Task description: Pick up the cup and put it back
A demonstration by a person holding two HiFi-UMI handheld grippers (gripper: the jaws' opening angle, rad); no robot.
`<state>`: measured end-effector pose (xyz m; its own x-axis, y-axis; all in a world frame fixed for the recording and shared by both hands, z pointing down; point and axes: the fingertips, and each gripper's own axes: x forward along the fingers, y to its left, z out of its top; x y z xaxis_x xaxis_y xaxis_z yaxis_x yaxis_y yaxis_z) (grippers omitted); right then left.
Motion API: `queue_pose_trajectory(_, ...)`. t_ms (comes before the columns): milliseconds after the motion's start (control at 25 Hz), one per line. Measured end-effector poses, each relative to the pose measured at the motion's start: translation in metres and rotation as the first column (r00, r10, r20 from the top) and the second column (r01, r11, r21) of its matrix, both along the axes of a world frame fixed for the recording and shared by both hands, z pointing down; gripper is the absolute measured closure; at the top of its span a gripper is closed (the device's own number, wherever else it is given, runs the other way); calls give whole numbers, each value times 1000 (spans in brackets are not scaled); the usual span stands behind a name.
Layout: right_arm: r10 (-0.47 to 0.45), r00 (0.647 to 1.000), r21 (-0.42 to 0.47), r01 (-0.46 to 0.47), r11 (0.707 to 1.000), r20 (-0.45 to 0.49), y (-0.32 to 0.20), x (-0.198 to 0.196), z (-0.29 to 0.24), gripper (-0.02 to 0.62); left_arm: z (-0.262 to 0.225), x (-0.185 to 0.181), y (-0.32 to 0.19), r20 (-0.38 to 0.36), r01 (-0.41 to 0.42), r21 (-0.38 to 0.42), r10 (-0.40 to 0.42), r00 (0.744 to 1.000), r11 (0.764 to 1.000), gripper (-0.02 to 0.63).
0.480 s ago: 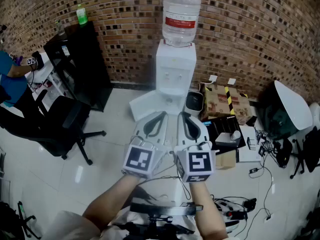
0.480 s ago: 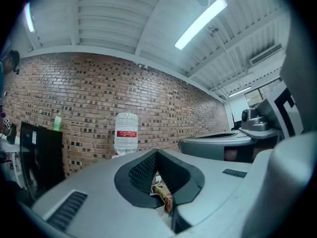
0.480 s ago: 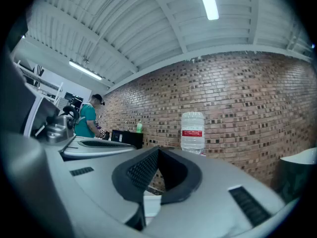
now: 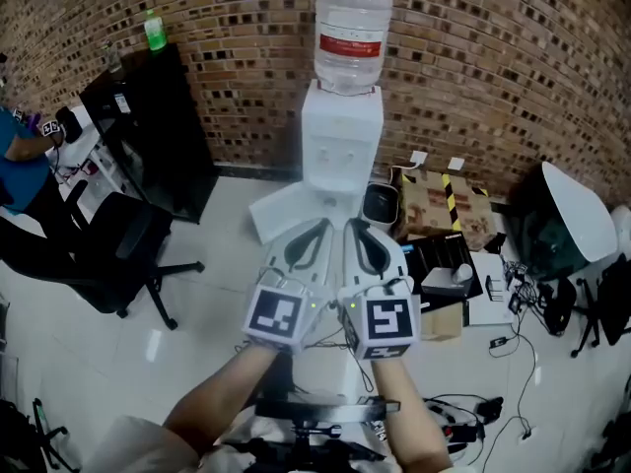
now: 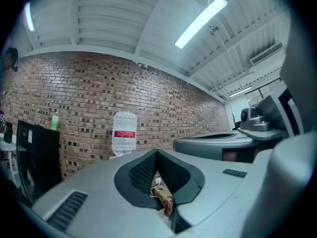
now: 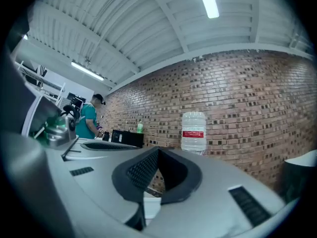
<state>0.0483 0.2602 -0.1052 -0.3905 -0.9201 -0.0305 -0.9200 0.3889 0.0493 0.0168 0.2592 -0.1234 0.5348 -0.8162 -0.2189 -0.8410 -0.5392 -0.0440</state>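
No cup shows clearly in any view. In the head view my left gripper (image 4: 317, 227) and right gripper (image 4: 357, 227) are held side by side over the white floor, both pointing at the white water dispenser (image 4: 340, 151) with its clear bottle (image 4: 353, 28). Each has its jaws closed together with nothing between them. Along the shut jaws of the left gripper (image 5: 157, 155) I see the bottle (image 5: 124, 133) against the brick wall. The right gripper (image 6: 157, 151) also looks past its shut jaws at the bottle (image 6: 193, 132).
A black cabinet (image 4: 148, 136) with a green bottle (image 4: 154, 30) stands at the left, an office chair (image 4: 108, 254) before it. A person in teal (image 6: 89, 120) works there. Cardboard boxes (image 4: 439, 200), a small white bin (image 4: 380, 203) and floor cables (image 4: 493, 348) lie right of the dispenser.
The two grippers stay together and shut. The view has shifted slightly, so the dispenser sits a little higher and further left in the frame.
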Motion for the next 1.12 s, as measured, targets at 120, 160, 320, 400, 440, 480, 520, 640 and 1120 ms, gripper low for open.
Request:
queue_pose_trajectory(120, -4, 1000, 1, 4, 1000, -24, -20, 1, 7, 591, 7, 2, -20, -3, -7, -7, 7, 1000, 1000, 612)
queue_pose_trajectory(160, 1, 1000, -1, -1, 1000, -23, -29, 1, 8, 591, 9, 1, -28, -5, -9, -11, 9, 1000, 1000, 611)
queue_pose_trajectory(320, 20, 1000, -9, -21, 1000, -9, -69, -6, 13, 591, 17, -6, -73, -17, -13, -19, 13, 1000, 1000, 612)
queue_pose_trajectory(400, 28, 999, -7, -28, 1000, -24, -94, -7, 16, 591, 18, -8, -99, -19, -19, -18, 19, 1000, 1000, 612)
queue_pose_trajectory(440, 33, 999, -7, -33, 999, -31, -108, -8, 18, 591, 18, -9, -113, -20, -22, -19, 22, 1000, 1000, 612)
queue_pose_trajectory(480, 38, 999, -9, -38, 999, -33, -122, -9, 18, 591, 18, -11, -128, -23, -26, -21, 25, 999, 999, 612)
queue_pose_trajectory(520, 44, 999, -13, -44, 999, -30, -137, -11, 18, 591, 17, -13, -144, -26, -30, -24, 29, 999, 999, 612)
queue_pose_trajectory(640, 64, 997, -21, -65, 998, -33, -182, -16, 16, 591, 13, -19, -191, -26, -50, -28, 50, 998, 998, 612)
queue_pose_trajectory(1120, 125, 991, -27, -126, 992, -55, -345, -47, 10, 591, 3, -58, -354, -18, -96, -23, 95, 995, 995, 612)
